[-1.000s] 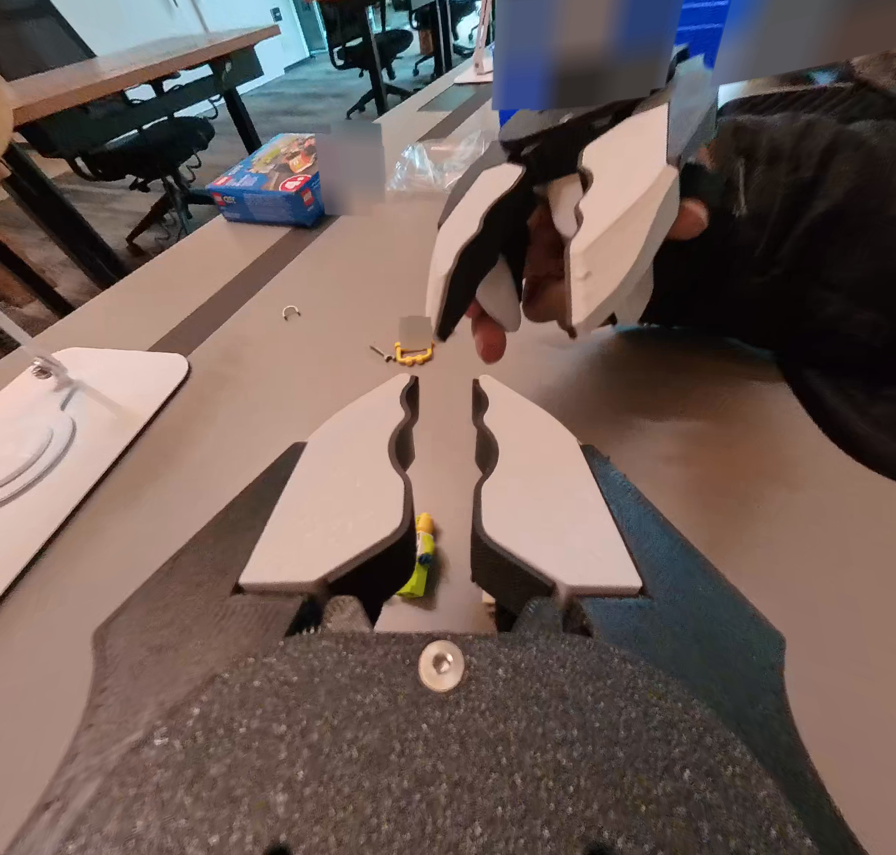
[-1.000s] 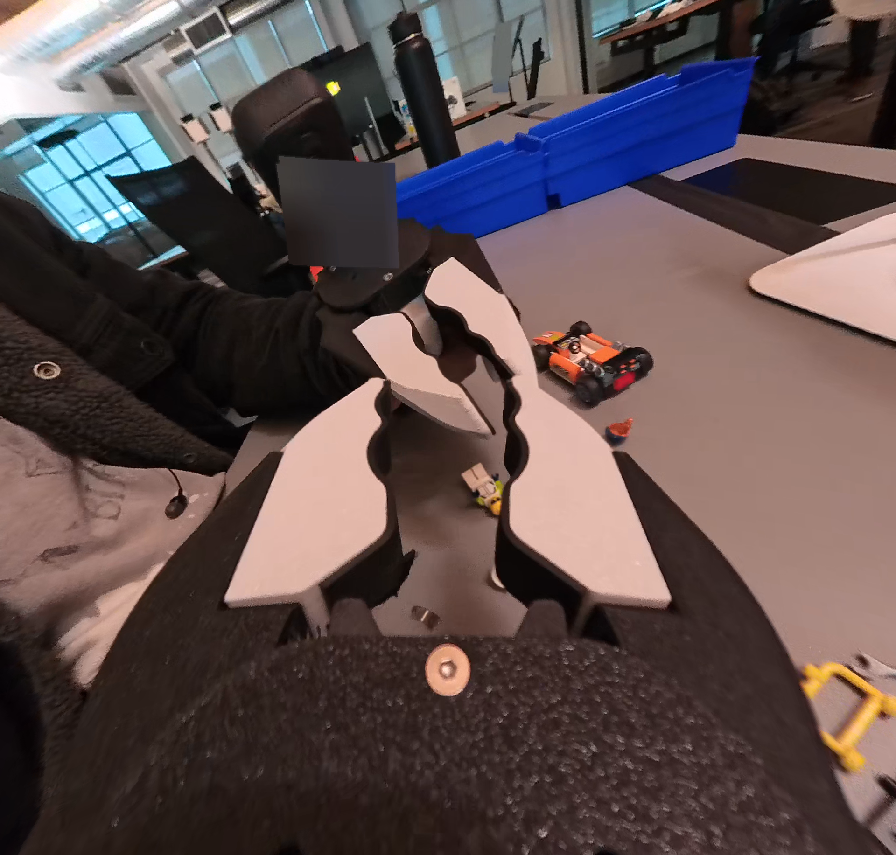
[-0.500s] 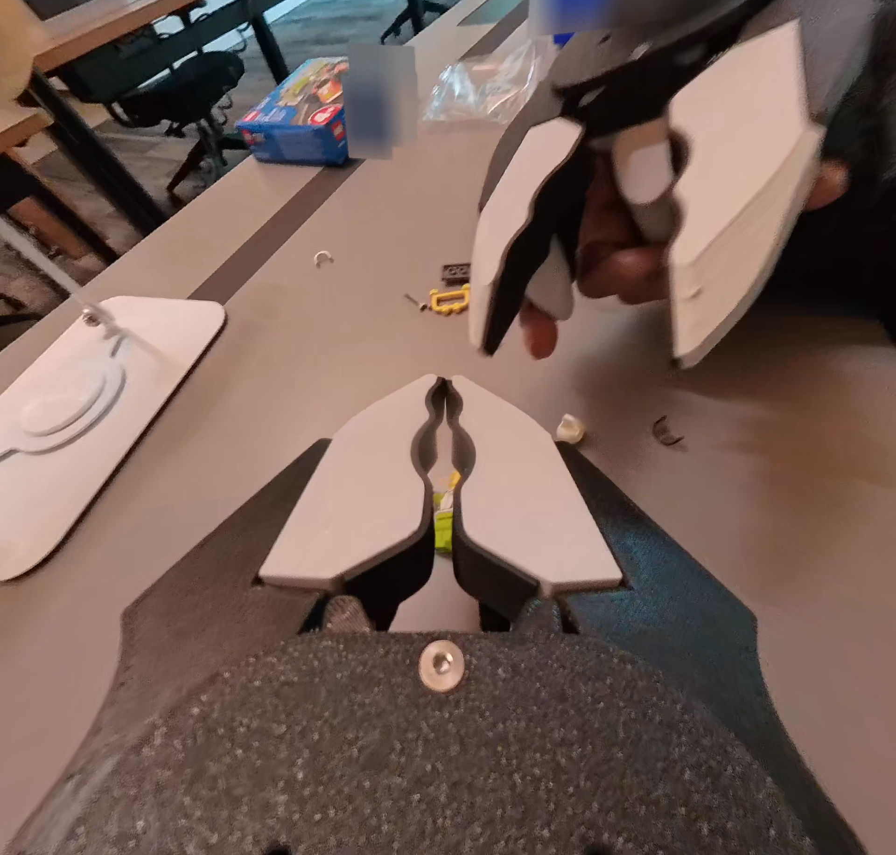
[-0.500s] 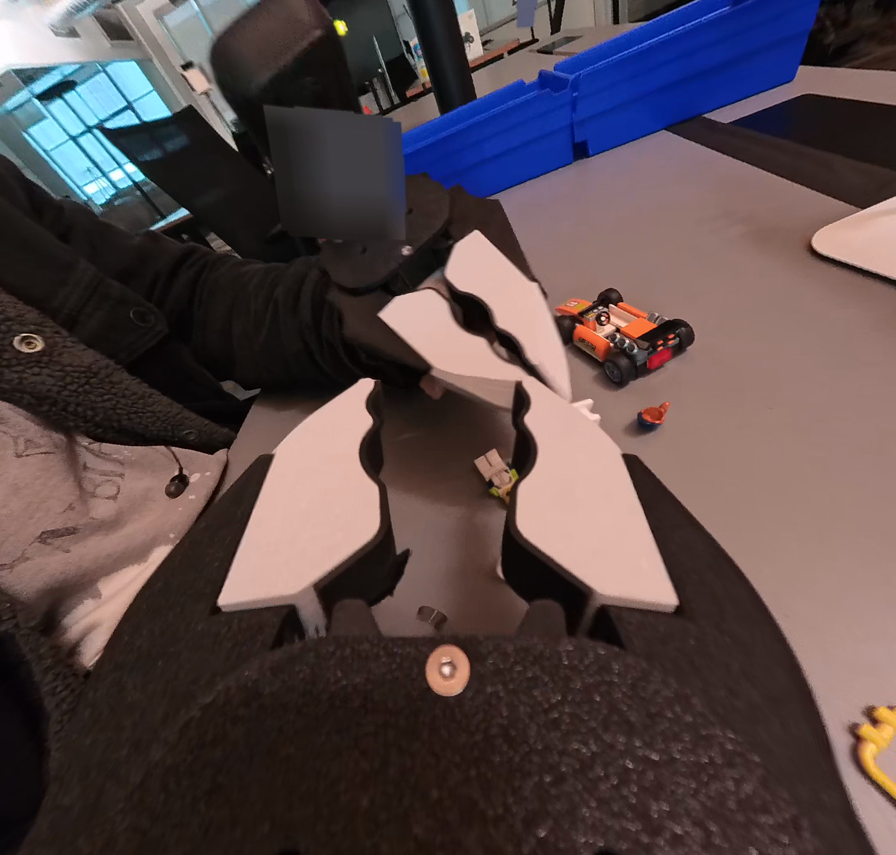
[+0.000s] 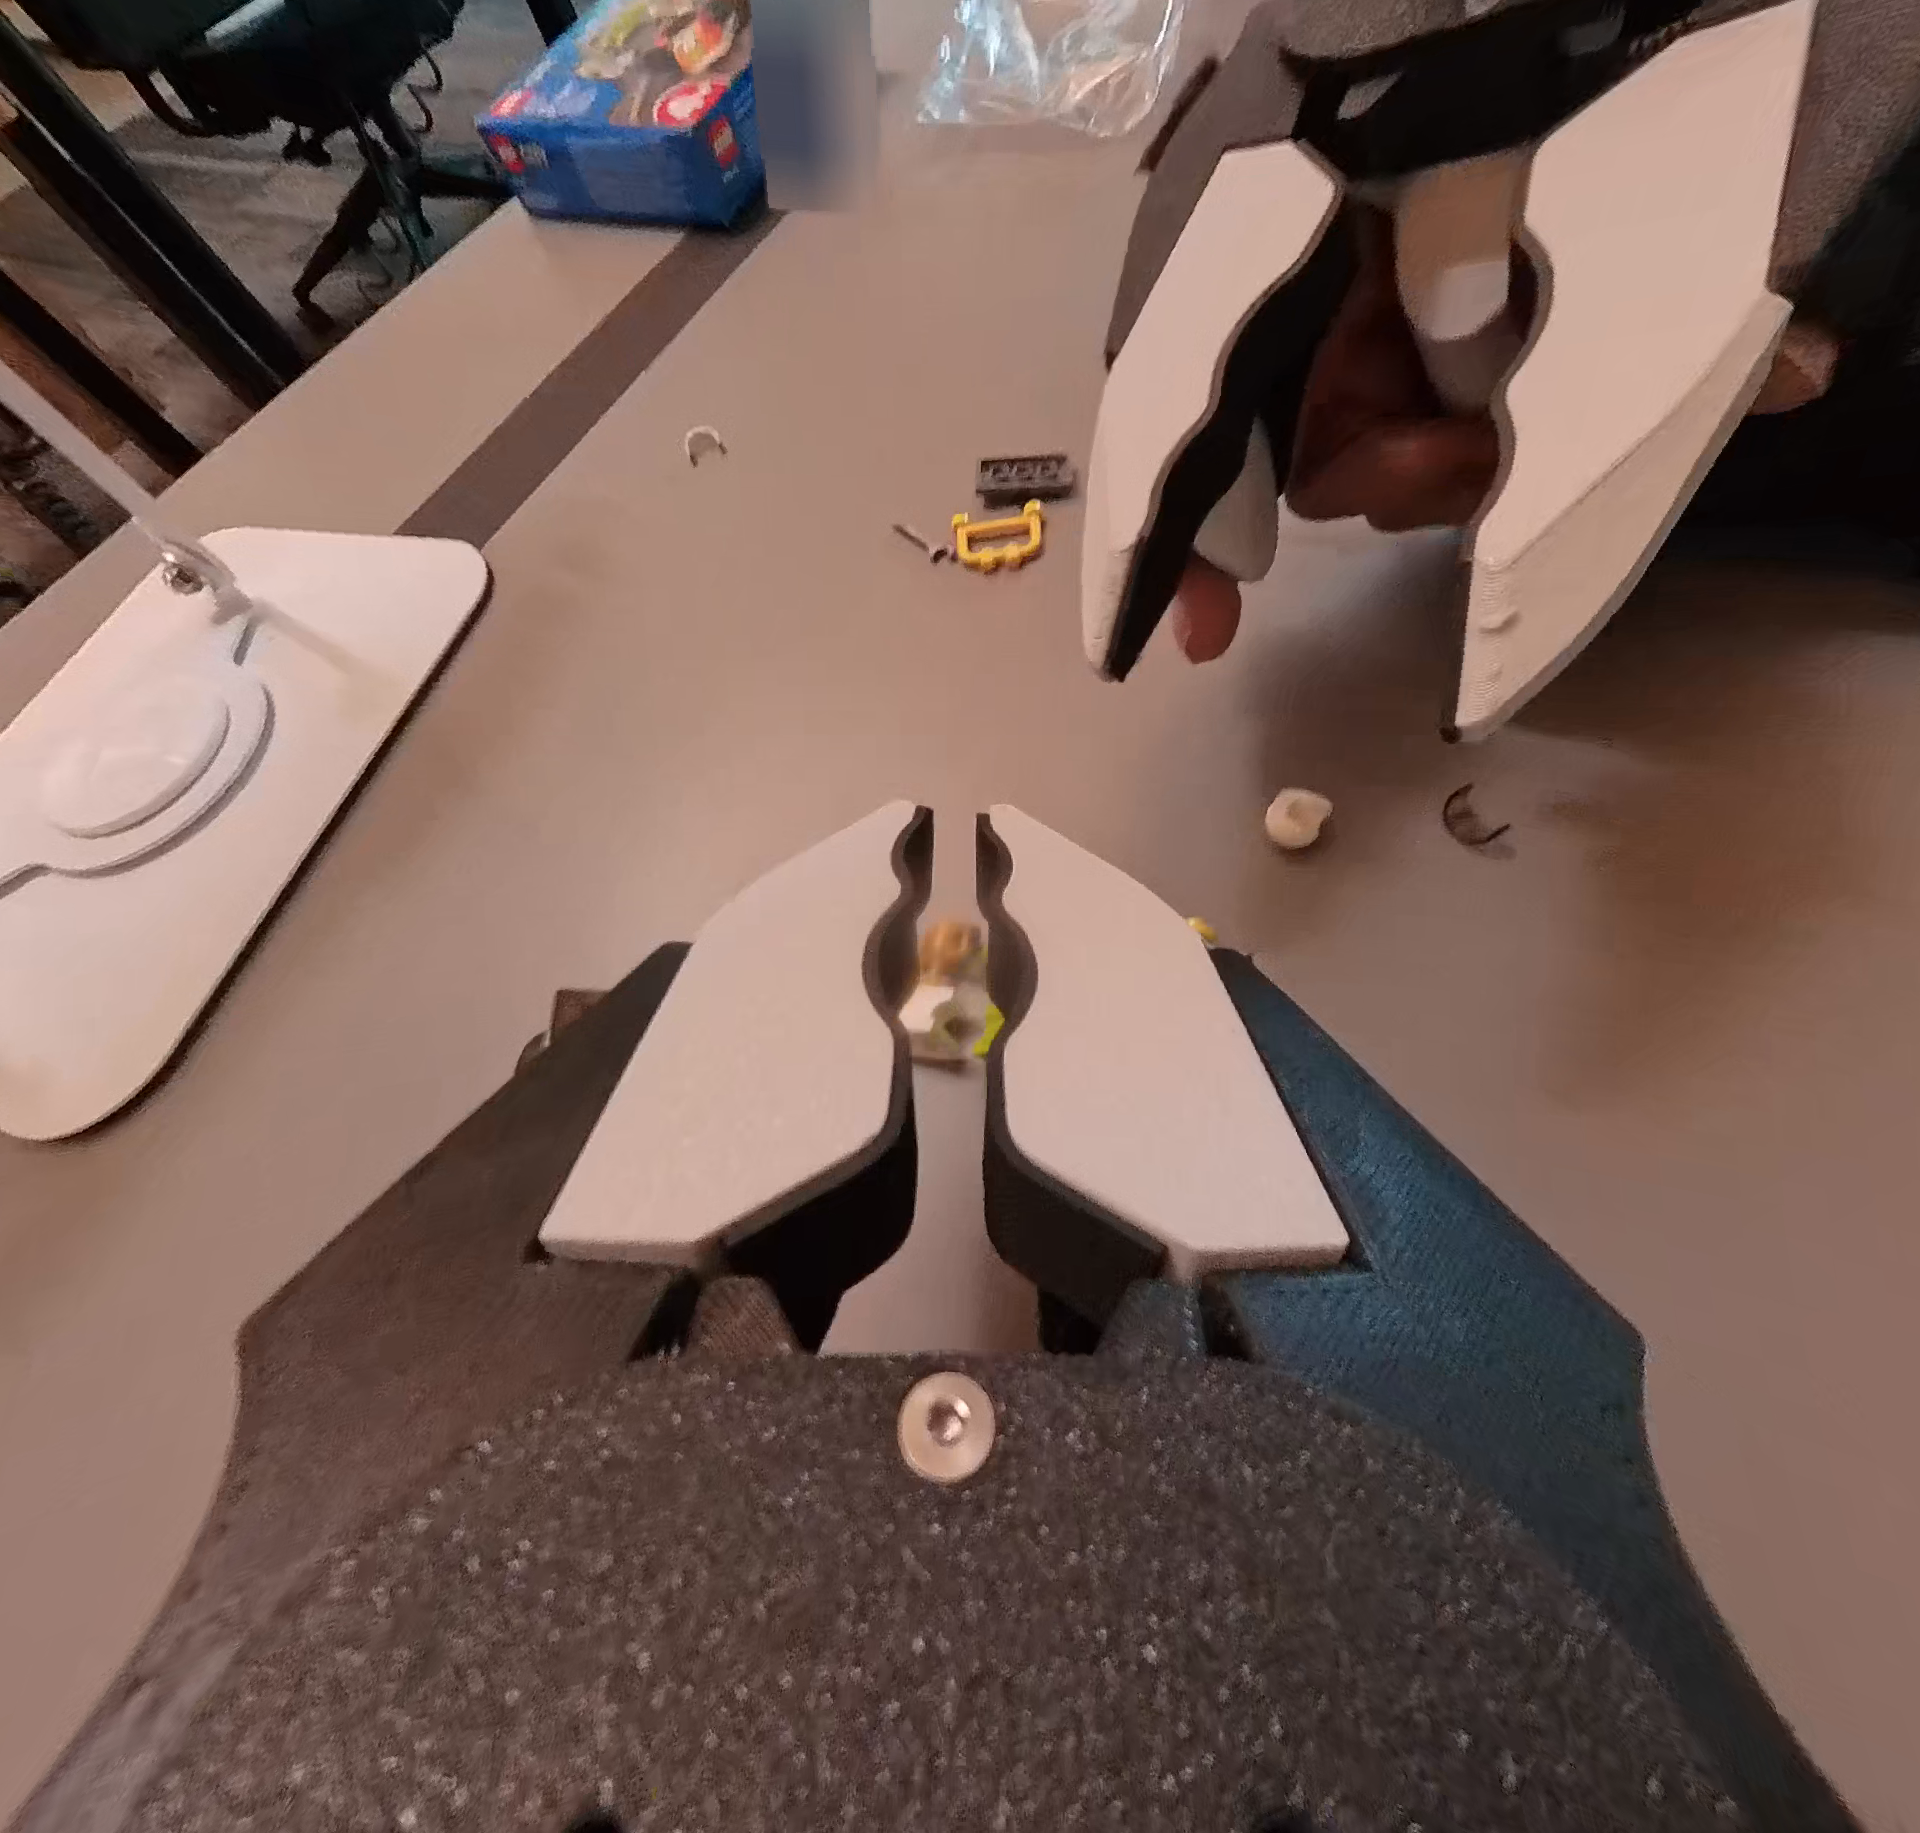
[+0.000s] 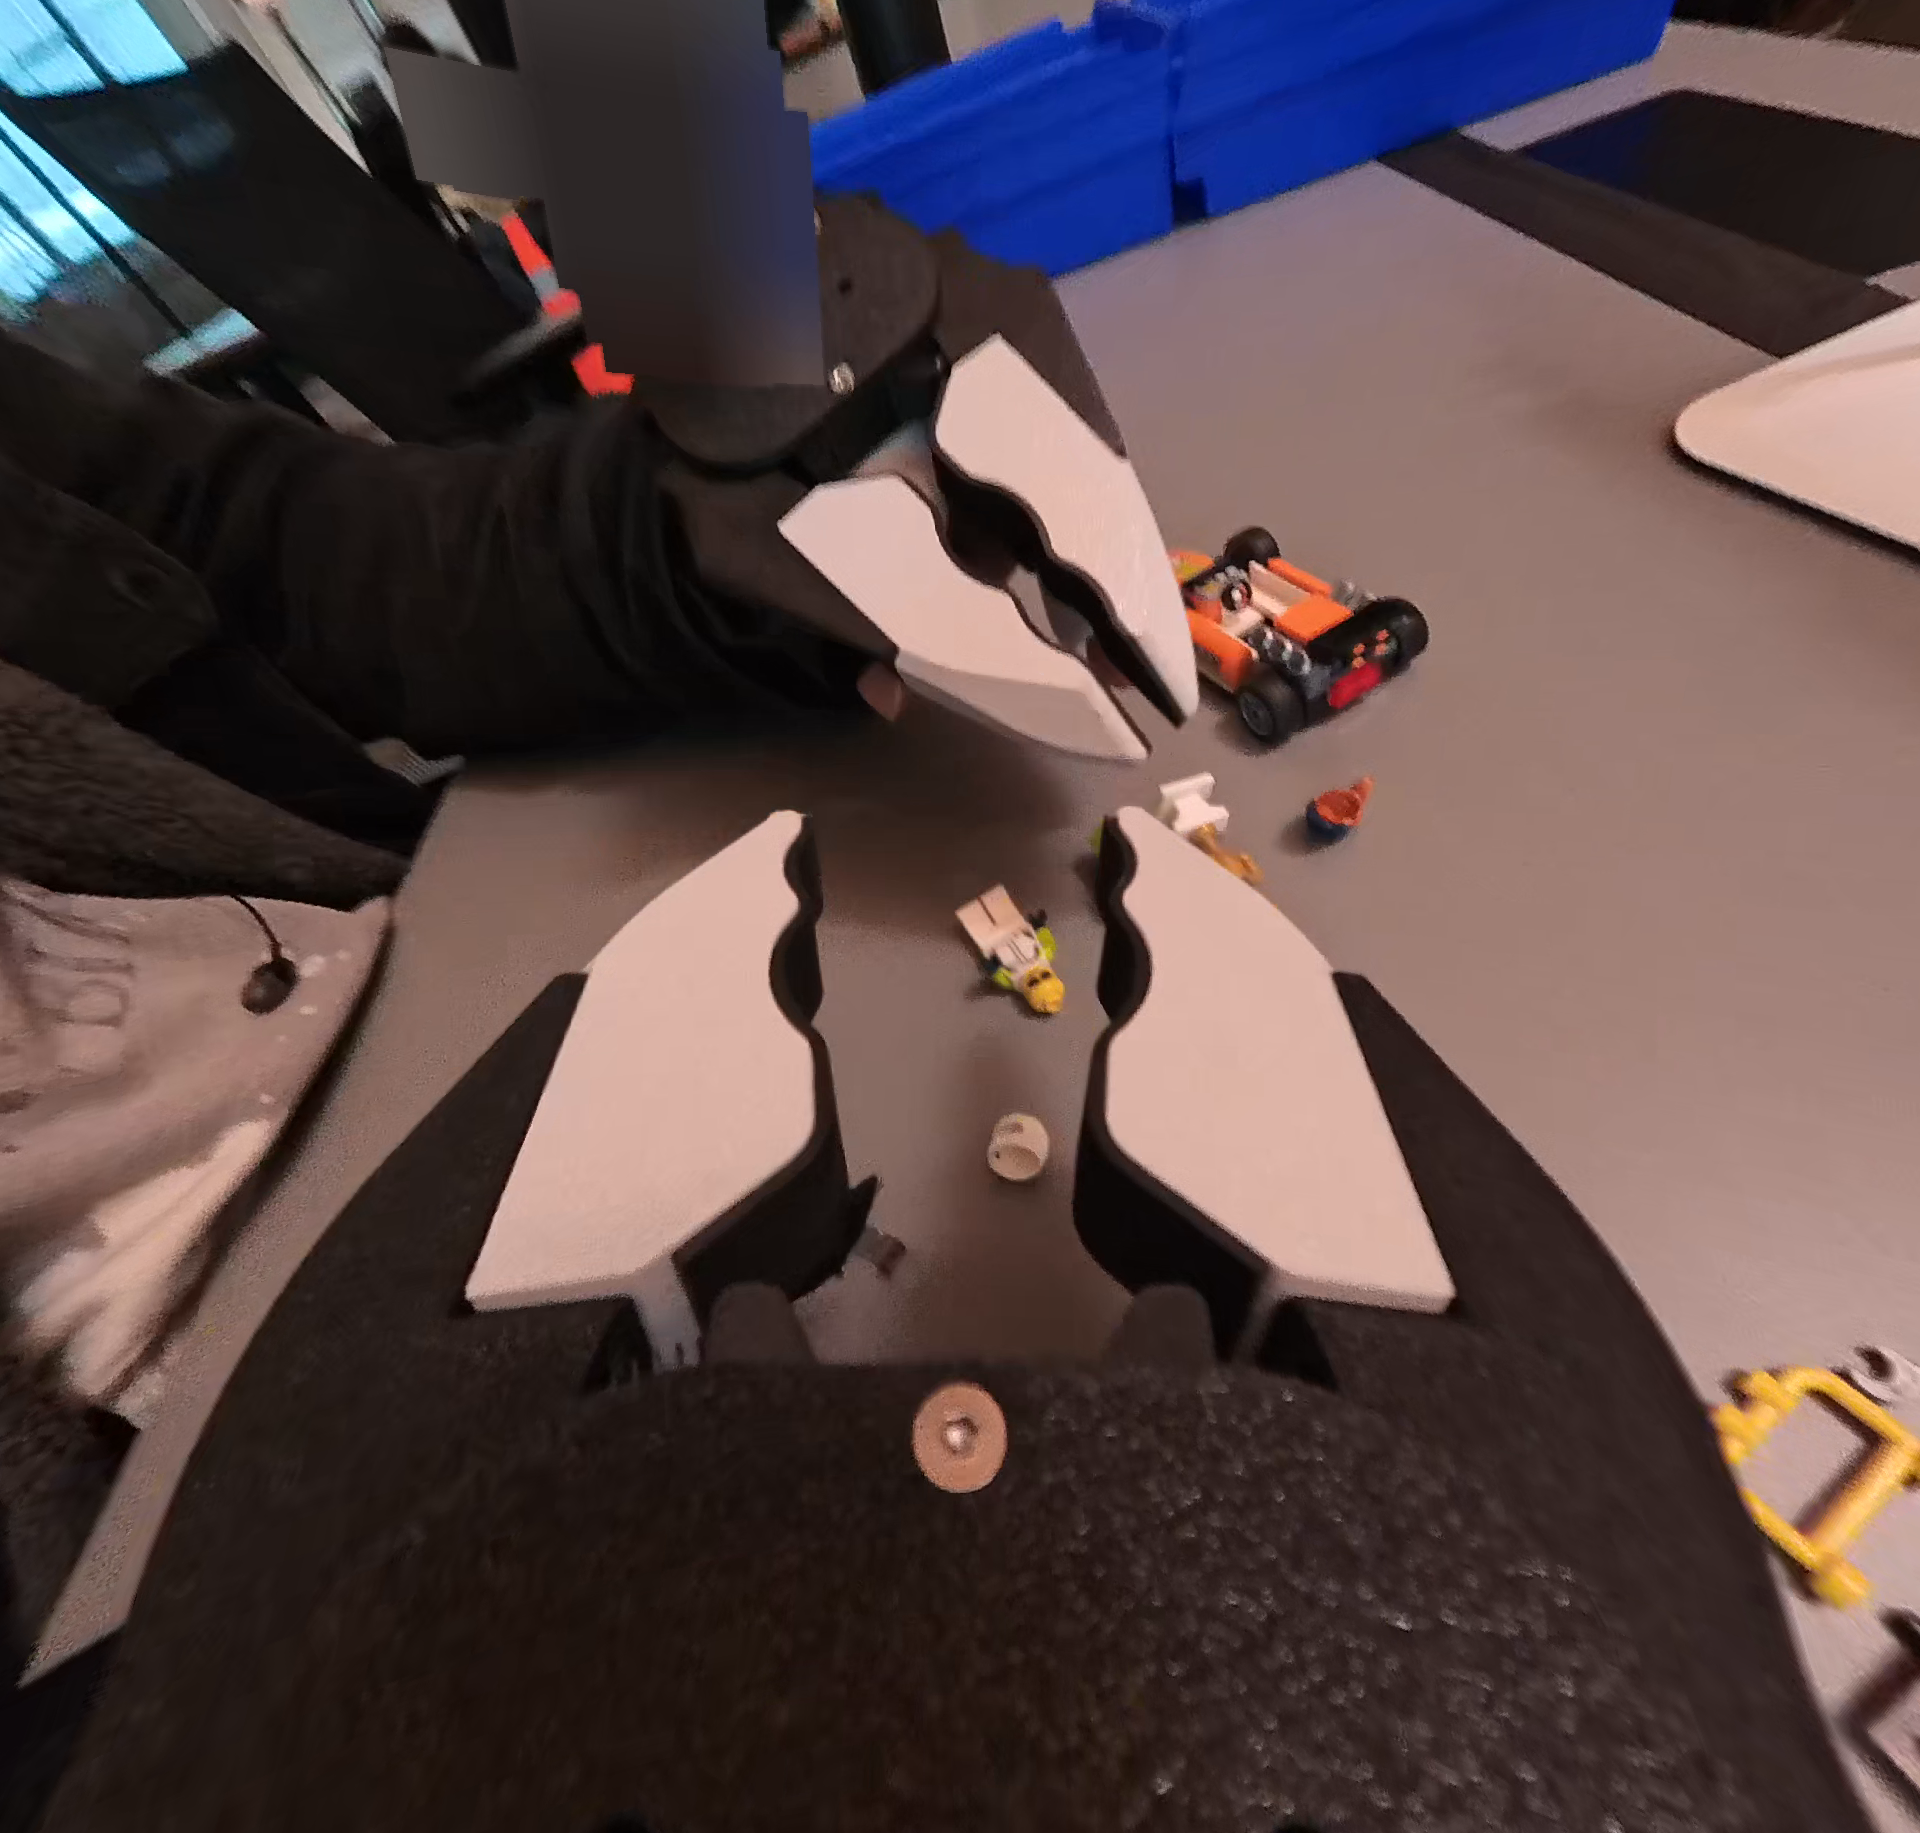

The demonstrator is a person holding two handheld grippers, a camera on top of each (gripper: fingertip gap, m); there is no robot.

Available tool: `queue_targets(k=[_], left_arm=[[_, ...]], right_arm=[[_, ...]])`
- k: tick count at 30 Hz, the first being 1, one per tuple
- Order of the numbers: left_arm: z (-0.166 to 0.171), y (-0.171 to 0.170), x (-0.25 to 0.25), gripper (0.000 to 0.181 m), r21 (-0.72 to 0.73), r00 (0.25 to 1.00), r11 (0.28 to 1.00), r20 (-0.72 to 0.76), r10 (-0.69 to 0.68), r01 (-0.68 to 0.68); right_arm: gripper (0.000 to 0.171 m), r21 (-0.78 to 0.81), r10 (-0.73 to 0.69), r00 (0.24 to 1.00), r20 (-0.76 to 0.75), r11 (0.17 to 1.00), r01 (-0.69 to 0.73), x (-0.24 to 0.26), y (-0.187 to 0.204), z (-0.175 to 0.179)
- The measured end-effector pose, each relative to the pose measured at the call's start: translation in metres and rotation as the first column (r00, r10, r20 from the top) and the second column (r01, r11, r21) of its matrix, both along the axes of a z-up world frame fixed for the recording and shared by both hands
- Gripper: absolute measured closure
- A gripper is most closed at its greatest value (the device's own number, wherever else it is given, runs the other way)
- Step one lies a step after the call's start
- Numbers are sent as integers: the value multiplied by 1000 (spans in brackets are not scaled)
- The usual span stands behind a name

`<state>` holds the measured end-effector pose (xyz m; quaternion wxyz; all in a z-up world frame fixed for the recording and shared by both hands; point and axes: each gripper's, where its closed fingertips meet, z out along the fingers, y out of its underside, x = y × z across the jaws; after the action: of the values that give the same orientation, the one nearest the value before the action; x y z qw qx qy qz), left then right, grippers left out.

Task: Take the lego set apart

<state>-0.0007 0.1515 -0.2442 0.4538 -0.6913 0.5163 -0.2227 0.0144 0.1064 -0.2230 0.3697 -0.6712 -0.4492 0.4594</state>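
Change: your left gripper (image 5: 951, 817) was pinched together over the minifigure (image 6: 1013, 942) half a second ago; now its fingers are standing a narrow slit apart, and it is hanging raised off the table (image 5: 727, 692), clear of the figure.
Left claw: it is gripping nothing; the blurred figure is showing through the slit, down on the table surface.
Right claw: your right gripper (image 6: 956, 827) is spreading wide and holding nothing, tips pointing down above the table.
Minifigure: it is lying flat in its yellow-green top, showing in the right wrist view in the gap between your right fingers and touching neither.
Loose parts nearby: a white helmet piece (image 6: 1018, 1146) is sitting just beside the figure; a small white piece (image 6: 1190, 801) and an orange-and-blue piece (image 6: 1340, 812) are lying past your right fingertip.
Car: the orange car (image 6: 1299, 630) is standing on its wheels beyond your left gripper's tips.
Further out: a yellow frame (image 5: 1000, 536) is lying just beside a black plate (image 5: 1023, 474).
Table edge: a blue box (image 5: 634, 121), a clear plastic bag (image 5: 1060, 38) and a white pad (image 5: 208, 744) are resting well apart from the figure; blue bins (image 6: 1247, 90) are lining the far side.
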Motion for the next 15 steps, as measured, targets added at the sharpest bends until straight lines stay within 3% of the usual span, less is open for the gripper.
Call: queue_targets(k=[4, 8, 15], left_arm=[[-21, -2, -11, 168, -47, 992, 998, -116, -41, 36], [-45, -15, -16, 164, -114, 966, 988, -225, -126, 103], [-51, -28, -17, 164, -127, 938, 977, -284, -199, 169]], right_arm=[[121, 69, -32, 980, 195, 997, 19, 1, 4, -28], [121, 83, 7, 954, 299, 996, -34, -4, -4, -45], [129, 185, -7, 874, 486, 978, -96, -7, -6, -70]])
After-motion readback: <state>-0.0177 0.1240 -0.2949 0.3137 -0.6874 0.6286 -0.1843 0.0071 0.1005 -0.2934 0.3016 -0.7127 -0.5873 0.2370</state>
